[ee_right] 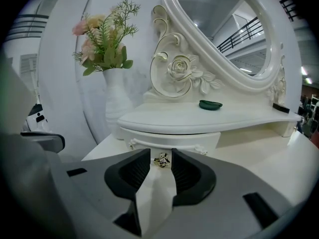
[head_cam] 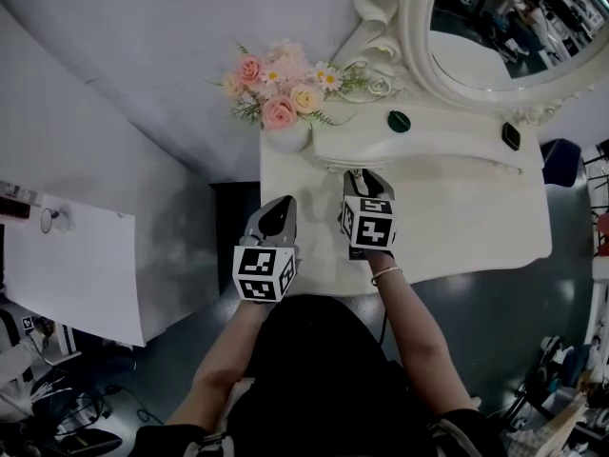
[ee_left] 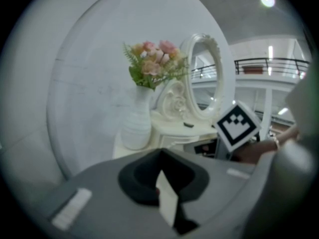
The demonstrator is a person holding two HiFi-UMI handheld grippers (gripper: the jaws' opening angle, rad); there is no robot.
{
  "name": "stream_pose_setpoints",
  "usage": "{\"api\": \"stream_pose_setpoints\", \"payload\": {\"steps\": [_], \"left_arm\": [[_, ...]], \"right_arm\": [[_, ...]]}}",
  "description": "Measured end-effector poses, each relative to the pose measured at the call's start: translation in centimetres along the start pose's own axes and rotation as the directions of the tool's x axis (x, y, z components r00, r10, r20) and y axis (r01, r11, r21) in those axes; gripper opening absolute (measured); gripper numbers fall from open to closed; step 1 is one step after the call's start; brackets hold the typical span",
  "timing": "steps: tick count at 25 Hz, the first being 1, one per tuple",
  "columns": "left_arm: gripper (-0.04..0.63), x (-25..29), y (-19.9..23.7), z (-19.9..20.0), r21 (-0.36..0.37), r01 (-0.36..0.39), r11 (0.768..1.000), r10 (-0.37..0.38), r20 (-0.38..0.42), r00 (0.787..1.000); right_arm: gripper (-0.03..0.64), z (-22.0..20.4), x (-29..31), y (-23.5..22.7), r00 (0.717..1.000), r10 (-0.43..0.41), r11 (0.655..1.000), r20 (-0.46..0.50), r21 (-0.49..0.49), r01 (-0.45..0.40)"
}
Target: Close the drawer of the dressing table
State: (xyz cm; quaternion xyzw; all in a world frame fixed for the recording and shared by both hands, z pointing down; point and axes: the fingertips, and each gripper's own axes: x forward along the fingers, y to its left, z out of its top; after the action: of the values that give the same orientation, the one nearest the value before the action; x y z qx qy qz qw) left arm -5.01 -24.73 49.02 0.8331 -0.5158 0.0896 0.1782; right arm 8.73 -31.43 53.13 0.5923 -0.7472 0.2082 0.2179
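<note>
The white dressing table (head_cam: 476, 208) serves as the bench, with its oval mirror (head_cam: 504, 27) at 1 o'clock in the head view. The drawer (ee_right: 174, 142) sits under the raised shelf (ee_right: 209, 118), its front tucked beneath the shelf's overhang. I cannot tell whether it is pushed fully in.

The right hand-held gripper (ee_right: 160, 156) points at the drawer front, which lies at its 12 o'clock. Its jaws stand narrow, and the small gold knob (ee_right: 161, 160) sits between the tips with a thin sliver of white on each side. In the head view this hand-held gripper (head_cam: 362, 175) reaches the shelf's edge.

The left hand-held gripper (ee_left: 160, 156) has its jaws together with nothing between them. It hangs over the near left corner of the bench, at 8 o'clock from the right one (head_cam: 279, 205).

A white vase (head_cam: 285, 136) of pink and cream flowers (head_cam: 276, 89) stands at 11 o'clock from the left hand-held gripper. A green dish (head_cam: 398, 120) rests on the shelf, and a small black thing (head_cam: 511, 135) lies at the shelf's right end.
</note>
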Motion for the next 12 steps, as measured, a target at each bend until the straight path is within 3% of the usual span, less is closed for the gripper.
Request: {"api": "stream_pose_setpoints", "payload": {"steps": [12], "left_arm": [[0.008,-0.4,0.6,0.3,-0.001,-0.020,1.000,0.020,0.007,1.000]], "right_arm": [[0.110,1.1,1.7,-0.4,1.000,0.007,1.000,0.001,0.007,-0.007]]}}
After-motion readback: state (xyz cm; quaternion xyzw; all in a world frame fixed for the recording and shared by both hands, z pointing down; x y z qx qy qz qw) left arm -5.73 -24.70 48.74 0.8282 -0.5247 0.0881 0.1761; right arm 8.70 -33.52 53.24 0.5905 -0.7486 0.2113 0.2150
